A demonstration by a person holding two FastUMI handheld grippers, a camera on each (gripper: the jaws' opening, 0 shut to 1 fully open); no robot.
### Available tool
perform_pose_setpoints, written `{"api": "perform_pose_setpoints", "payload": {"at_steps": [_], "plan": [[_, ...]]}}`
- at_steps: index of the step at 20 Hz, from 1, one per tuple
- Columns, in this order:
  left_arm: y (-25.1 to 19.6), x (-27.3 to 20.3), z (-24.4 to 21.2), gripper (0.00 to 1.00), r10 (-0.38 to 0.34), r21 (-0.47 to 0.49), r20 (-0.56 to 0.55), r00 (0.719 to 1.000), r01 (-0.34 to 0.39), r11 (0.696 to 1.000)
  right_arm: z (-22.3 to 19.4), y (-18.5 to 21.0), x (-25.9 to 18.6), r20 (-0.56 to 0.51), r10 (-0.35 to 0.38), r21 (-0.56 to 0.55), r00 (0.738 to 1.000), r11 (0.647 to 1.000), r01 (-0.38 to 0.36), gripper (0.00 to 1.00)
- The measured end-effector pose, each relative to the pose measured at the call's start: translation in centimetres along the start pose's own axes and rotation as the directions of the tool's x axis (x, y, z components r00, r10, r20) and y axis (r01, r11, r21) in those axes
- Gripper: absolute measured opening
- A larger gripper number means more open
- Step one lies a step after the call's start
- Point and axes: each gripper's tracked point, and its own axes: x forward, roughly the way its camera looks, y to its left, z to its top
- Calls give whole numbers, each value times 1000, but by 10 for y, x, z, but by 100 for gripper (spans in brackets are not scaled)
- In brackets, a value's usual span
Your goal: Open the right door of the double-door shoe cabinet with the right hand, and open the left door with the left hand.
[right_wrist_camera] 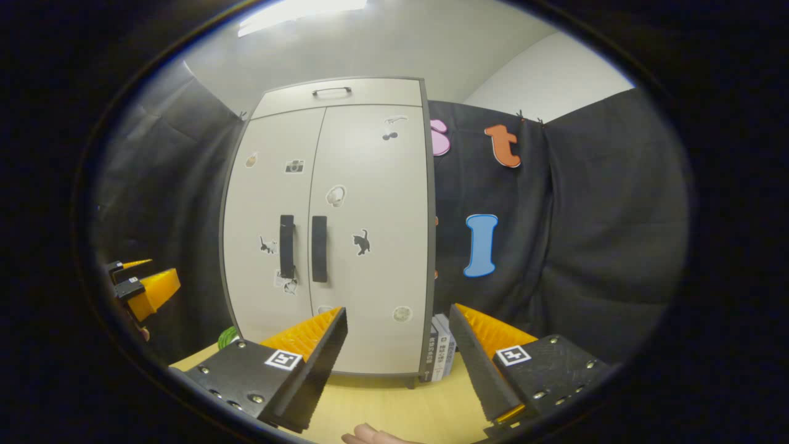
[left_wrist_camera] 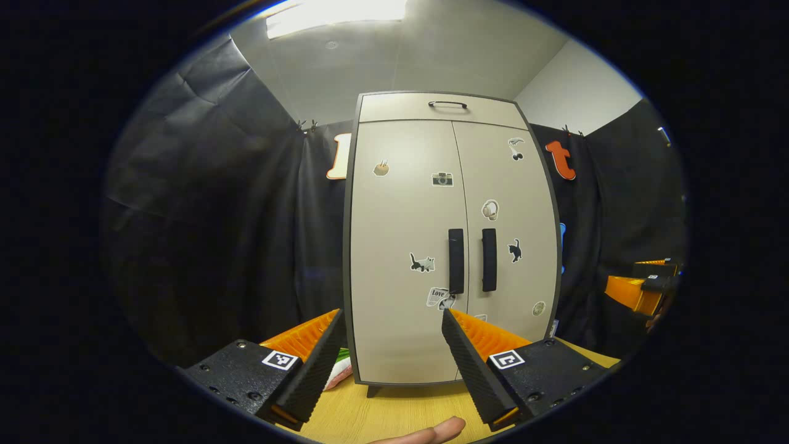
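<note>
Both doors shut, nothing started. Cabinet (left_wrist_camera: 453, 246) upright at the back of the worktop (left_wrist_camera: 394, 413), right handle (right_wrist_camera: 318, 248) and left handle (left_wrist_camera: 456, 261) just beside each other either side of the centre seam. Left gripper (left_wrist_camera: 391, 351) released, jaws wide, holding nothing, well short of the cabinet, roughly in line with the left door (left_wrist_camera: 404, 246). Right gripper (right_wrist_camera: 397, 354) likewise spread and empty, aimed off past the right door (right_wrist_camera: 370, 234) toward the cabinet's right edge, books (right_wrist_camera: 441, 351) tucked beside it there. Risks from here, as judgement: handles so close that a wide-open gripper could catch both at once, or clip the wrong one; right gripper needing a swing inward, so a rushed reach could bump the panel instead. Slim bars, so a shallow bite could slip off on the pull. Light cabinet, possibly sliding on the worktop if yanked.
</note>
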Motion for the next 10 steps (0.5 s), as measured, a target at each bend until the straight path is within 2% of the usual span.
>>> {"api": "perform_pose_setpoints", "payload": {"at_steps": [1,2,3,4,6,7,9,10], "plan": [[1,0,-1,96,0,-1,-3,1000,0,1000,3,3,8,2,6,-7,1000,1000,-6,94],[1,1,-2,97,-2,-4,-4,1000,2,1000,6,6,16,6,10,-18,1000,1000,-10,99],[1,2,-4,97,-4,-6,-10,1000,3,1000,10,8,25,13,10,-24,1000,1000,-10,94],[0,2,-5,97,-10,-5,-15,1000,10,1000,14,12,35,19,14,-24,1000,1000,-13,98],[-1,2,-5,97,-25,-3,-12,1000,25,1000,20,21,54,25,24,-25,999,999,-23,94],[0,2,-5,97,-27,-2,-9,1000,27,1000,24,27,64,33,32,-25,999,999,-31,100],[2,0,-7,97,-30,-11,-7,1000,30,999,30,38,84,42,46,-49,998,998,-44,94],[2,-1,-8,97,-37,-19,-9,999,37,999,34,44,95,56,54,-60,997,997,-50,99]]}}
